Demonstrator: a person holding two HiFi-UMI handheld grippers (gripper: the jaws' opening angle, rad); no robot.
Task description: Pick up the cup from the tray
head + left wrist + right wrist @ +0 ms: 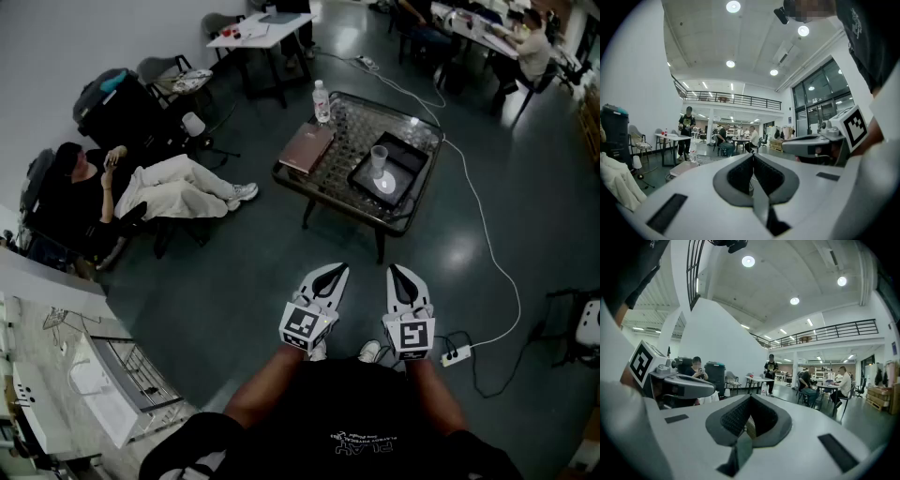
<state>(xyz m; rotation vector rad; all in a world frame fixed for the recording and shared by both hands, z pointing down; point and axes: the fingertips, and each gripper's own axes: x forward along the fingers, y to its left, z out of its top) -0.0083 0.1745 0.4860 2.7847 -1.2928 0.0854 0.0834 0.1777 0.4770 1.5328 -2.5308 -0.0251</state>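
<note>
Closest in, at 6 o'clock in the head view, the person's dark shirt (347,422) fills the bottom edge, and a bare forearm (262,384) reaches forward on the left side. The two tools are held side by side. The left gripper (332,273) has its jaws pressed together at the tips with nothing between them. The right gripper (398,274), just beside it at its 3 o'clock, is likewise closed up tight and empty. Each carries a marker cube (302,323) near the hand. Two pale shoes (370,352) show on the dark floor (234,281) beneath the grippers. At 4 o'clock from the right gripper a white power strip (456,354) lies on the floor, and its white cable (487,234) loops away toward 12 o'clock, past the table. Well apart from both grippers, at their 12 o'clock, stands a low glass-topped table (342,155). The black tray (412,150) sits on the right part of the table, and the clear cup (379,159) stands upright inside the tray, touched by neither tool. At 9 o'clock from the tray lies a brownish book (307,147). At 12 o'clock from the book a water bottle (322,101) stands upright near the table's far corner. Out at 10 o'clock from the grippers a seated person (141,187) in light trousers has legs stretched toward the table. Farther off, at 11 o'clock, stands a white table (258,33), and around 1 o'clock another person (534,47) sits in the distance.
</note>
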